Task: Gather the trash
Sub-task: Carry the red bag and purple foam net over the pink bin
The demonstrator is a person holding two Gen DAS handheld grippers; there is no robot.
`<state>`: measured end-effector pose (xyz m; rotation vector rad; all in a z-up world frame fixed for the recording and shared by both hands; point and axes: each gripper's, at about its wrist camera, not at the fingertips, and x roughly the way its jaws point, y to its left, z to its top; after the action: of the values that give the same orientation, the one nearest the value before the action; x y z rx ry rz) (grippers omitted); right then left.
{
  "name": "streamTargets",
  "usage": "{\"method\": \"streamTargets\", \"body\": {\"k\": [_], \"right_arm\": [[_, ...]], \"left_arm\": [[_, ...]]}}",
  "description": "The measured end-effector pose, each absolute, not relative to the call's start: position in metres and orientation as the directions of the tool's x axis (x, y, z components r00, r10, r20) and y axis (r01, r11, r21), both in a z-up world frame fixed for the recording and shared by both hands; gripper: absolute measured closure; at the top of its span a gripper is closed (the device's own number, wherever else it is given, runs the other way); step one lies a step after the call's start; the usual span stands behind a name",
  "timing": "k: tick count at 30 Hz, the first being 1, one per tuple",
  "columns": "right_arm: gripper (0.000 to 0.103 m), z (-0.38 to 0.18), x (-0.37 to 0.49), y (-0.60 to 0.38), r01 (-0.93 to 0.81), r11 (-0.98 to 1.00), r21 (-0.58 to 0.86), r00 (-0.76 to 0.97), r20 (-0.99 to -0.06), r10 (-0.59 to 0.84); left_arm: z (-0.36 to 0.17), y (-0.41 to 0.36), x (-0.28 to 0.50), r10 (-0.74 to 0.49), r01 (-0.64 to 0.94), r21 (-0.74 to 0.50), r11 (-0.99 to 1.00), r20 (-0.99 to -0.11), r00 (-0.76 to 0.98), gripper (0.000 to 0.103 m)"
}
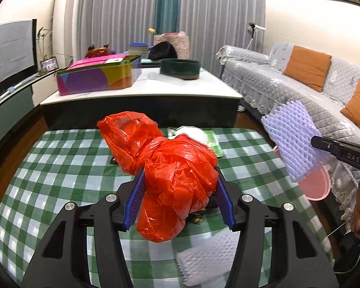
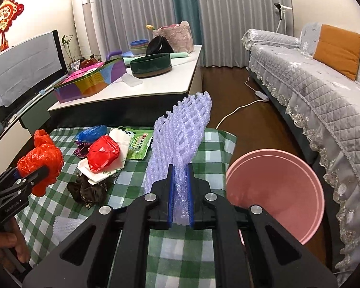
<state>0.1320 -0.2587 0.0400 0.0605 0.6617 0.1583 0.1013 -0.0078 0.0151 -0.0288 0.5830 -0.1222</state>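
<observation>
While both grippers grip: red bags (image 2: 103, 153) 2 | foam nets (image 2: 180, 139) 2 | bucket (image 2: 276, 192) 1

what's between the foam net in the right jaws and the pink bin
Nothing. In the right wrist view only bare checked cloth separates the foam net from the pink bin beside the table.

The left gripper (image 1: 180, 192) tilts downward, its jaws clamped on a crumpled orange bag (image 1: 170, 172). The right gripper (image 2: 180, 196), also tilted down, pinches a foam net (image 2: 177, 139).
</observation>
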Motion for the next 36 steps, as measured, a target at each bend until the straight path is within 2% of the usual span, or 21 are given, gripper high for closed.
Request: {"method": "streamTargets", "body": {"k": [17, 26, 36], "right_arm": [[0.093, 0.105, 0.111, -0.348, -0.048, 0.999, 0.014, 0.824, -0.565, 0.047], [0.093, 0.083, 0.122, -0.393, 0.061, 0.992, 0.112, 0.828, -0.56, 0.013], [0.093, 0.073, 0.129, -0.426, 0.149, 0.985, 0.086, 0.82, -0.568, -0.075]], "left_arm": [[0.045, -0.076, 0.105, -0.294, 0.3, -0.069, 0.951, -0.492, 0.82, 0.049], [0.048, -0.124, 0.119, -0.353, 0.377, -0.05, 0.925, -0.484, 0.8, 0.049], [0.039, -0.18, 0.136, -0.44, 0.482, -0.049, 0.875, -0.497, 0.748, 0.049]]}}
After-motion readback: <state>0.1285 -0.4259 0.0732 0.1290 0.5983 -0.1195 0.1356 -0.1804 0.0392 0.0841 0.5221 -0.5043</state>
